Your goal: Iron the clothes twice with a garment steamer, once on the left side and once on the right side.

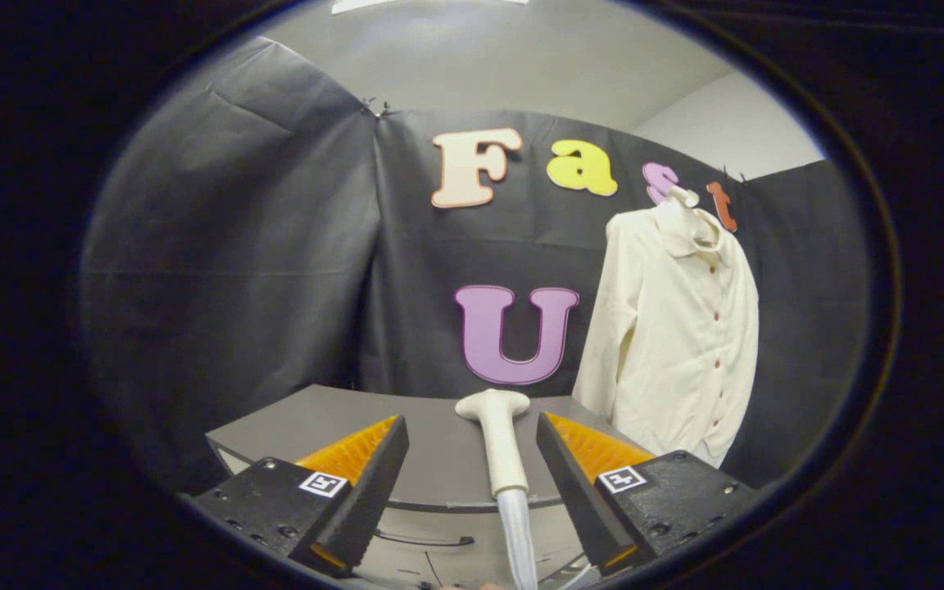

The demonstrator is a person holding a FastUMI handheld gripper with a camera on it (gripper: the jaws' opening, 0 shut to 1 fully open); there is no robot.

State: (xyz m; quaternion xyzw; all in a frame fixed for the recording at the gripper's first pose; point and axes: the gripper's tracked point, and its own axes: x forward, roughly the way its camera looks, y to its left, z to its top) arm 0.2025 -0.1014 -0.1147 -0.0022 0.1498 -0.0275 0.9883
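A cream button-up shirt [673,328] hangs on a hanger against the black booth wall, beyond my right finger and to its right. A white garment steamer head [498,438] with its handle lies on the grey table [300,422], its braided hose [519,537] running back toward me. My gripper [472,459] is open, and the steamer handle sits between the two fingers without either one touching it. The steamer's flat head points away from me, toward the wall.
The grey table has a curved front edge [439,501] just below the fingers. Black cloth walls [234,246] close the booth on the left and behind. A pale ceiling and white wall [726,123] show above the cloth.
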